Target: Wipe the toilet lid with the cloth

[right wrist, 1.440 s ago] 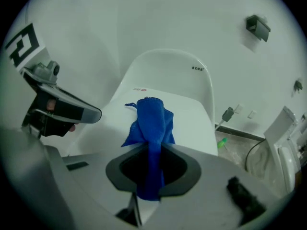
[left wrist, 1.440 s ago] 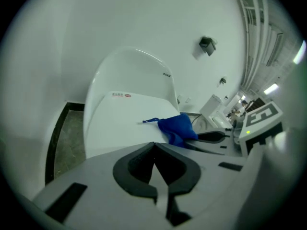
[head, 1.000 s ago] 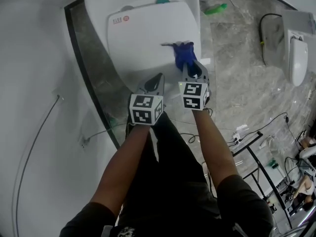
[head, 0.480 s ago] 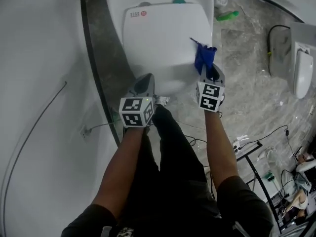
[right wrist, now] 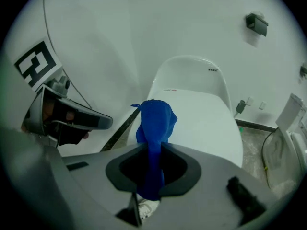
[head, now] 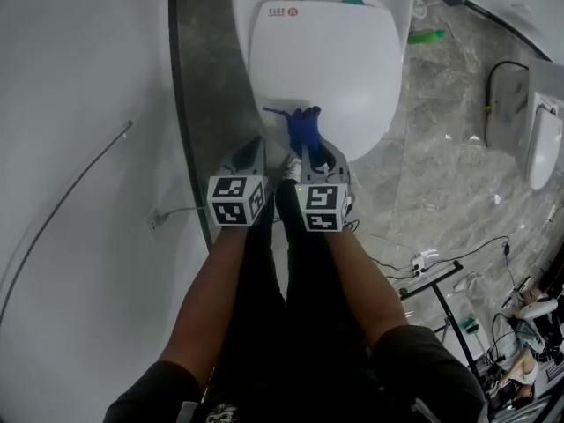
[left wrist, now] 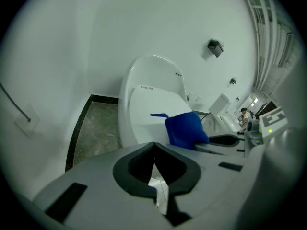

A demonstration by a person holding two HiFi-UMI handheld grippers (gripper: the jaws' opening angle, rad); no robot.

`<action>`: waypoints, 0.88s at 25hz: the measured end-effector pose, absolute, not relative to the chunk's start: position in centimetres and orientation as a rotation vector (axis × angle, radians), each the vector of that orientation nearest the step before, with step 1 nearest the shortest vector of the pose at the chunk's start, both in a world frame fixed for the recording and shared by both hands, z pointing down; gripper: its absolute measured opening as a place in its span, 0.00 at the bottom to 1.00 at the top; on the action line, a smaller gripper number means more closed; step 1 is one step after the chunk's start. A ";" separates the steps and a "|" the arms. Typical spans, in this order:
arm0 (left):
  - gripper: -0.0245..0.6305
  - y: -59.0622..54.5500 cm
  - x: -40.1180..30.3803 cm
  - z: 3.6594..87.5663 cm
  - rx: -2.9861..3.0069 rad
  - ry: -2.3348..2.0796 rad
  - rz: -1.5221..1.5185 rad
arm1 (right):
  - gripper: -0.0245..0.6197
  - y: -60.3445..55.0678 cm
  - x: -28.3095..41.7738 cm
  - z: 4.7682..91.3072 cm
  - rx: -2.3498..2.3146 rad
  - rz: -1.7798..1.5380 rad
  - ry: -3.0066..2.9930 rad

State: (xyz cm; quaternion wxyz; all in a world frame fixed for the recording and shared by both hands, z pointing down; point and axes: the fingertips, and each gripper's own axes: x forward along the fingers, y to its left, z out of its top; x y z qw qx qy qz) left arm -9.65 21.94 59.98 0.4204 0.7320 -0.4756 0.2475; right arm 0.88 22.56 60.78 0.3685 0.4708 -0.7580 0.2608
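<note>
The white toilet lid (head: 326,60) is shut, and its front edge is just ahead of both grippers. My right gripper (head: 310,152) is shut on a blue cloth (head: 304,129), which bunches out of the jaws onto the lid's near left part. In the right gripper view the cloth (right wrist: 154,123) runs through the closed jaws of the right gripper (right wrist: 153,150) over the lid (right wrist: 206,119). My left gripper (head: 249,152) is close beside it on the left, shut and empty. In the left gripper view the left gripper (left wrist: 153,145) points at the lid (left wrist: 151,109), and the cloth (left wrist: 186,130) shows to its right.
A dark stone floor strip (head: 198,86) runs between the toilet and the white wall on the left. A green object (head: 426,36) lies on the floor at the right of the toilet. Another white fixture (head: 539,144) and a power strip with cables (head: 423,258) are at the right.
The right gripper has carried the cloth from the lid's right edge leftward to its front left part, ending close beside the left gripper. The left gripper stayed shut and shifted along.
</note>
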 end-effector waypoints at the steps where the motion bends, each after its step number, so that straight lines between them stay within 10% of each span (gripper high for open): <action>1: 0.05 22.2 -10.2 60.1 1.830 -1.196 0.625 | 0.13 23.0 -0.4 61.0 1.185 0.688 -1.949; 22: 0.05 24.8 -9.7 61.8 1.811 -1.146 0.669 | 0.13 25.4 2.0 65.3 1.225 0.615 -1.792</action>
